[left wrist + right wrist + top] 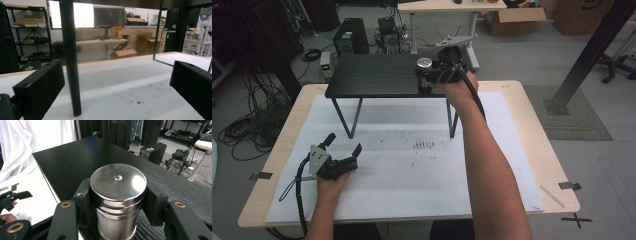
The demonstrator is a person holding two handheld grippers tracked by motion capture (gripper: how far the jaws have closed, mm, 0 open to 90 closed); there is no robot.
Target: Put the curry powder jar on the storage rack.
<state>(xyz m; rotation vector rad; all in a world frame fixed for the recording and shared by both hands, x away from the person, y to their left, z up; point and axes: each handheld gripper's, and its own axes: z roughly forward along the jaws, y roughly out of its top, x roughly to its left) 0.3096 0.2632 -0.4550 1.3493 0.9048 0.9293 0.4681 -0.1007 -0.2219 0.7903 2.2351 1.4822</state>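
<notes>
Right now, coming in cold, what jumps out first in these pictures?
The shiny metal canister stands out: the right gripper is shut on it, a jaw on either side, at the near right edge of the black raised shelf. The left gripper rests open and empty on the white sheet at the near left. Dark smudges mark the sheet's middle.

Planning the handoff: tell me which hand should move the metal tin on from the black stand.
Right. Its tool is already clamped on both sides of the metal tin, which stands upright on the black stand. The left tool rests open on the white sheet, low and well short of the stand top.
</notes>
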